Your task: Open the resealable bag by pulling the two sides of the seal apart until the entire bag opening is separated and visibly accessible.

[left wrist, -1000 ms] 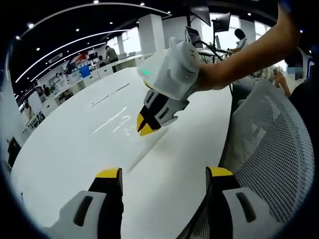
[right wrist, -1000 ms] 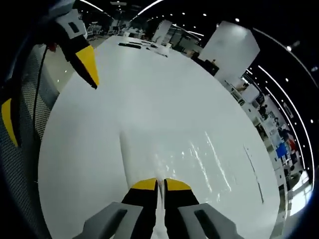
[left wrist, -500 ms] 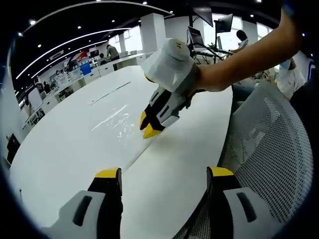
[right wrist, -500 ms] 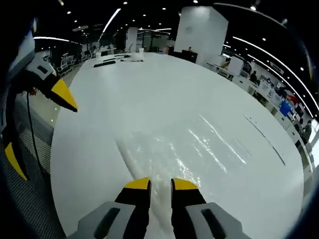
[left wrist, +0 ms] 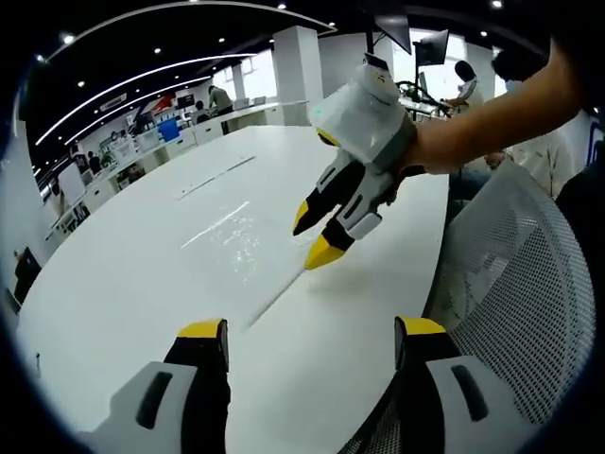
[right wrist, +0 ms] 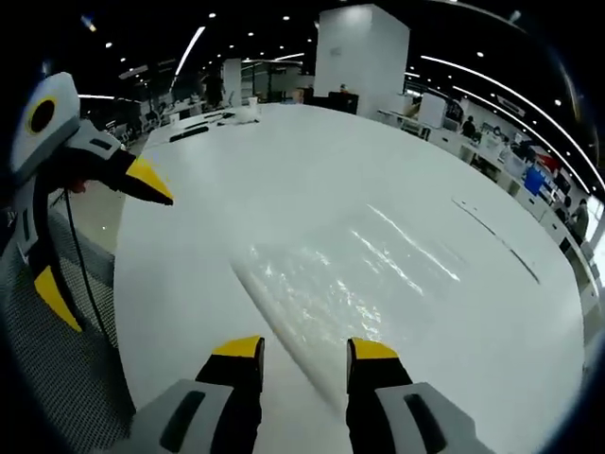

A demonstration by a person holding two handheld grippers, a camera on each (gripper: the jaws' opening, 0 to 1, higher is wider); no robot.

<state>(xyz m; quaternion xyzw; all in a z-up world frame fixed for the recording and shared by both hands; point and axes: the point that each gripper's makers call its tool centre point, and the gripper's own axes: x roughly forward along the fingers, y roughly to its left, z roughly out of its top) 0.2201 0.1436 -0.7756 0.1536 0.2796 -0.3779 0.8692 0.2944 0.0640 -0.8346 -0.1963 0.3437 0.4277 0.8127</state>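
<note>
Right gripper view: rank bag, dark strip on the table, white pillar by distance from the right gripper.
1. Clear bag: flat on the table just beyond the open right gripper.
2. Dark strip: mid-table, right side.
3. White pillar: past the table's far end.

Left tool (left wrist: 307,333) and right tool (right wrist: 304,347) both gape, empty.

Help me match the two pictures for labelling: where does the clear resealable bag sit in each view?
Left gripper view: the resealable bag lies flat on the white table, left of centre, under the right gripper.
Right gripper view: the bag lies at centre, its near edge running between the open jaws.
Shared landmark: the thin dark strip on the table beyond the bag.
</note>
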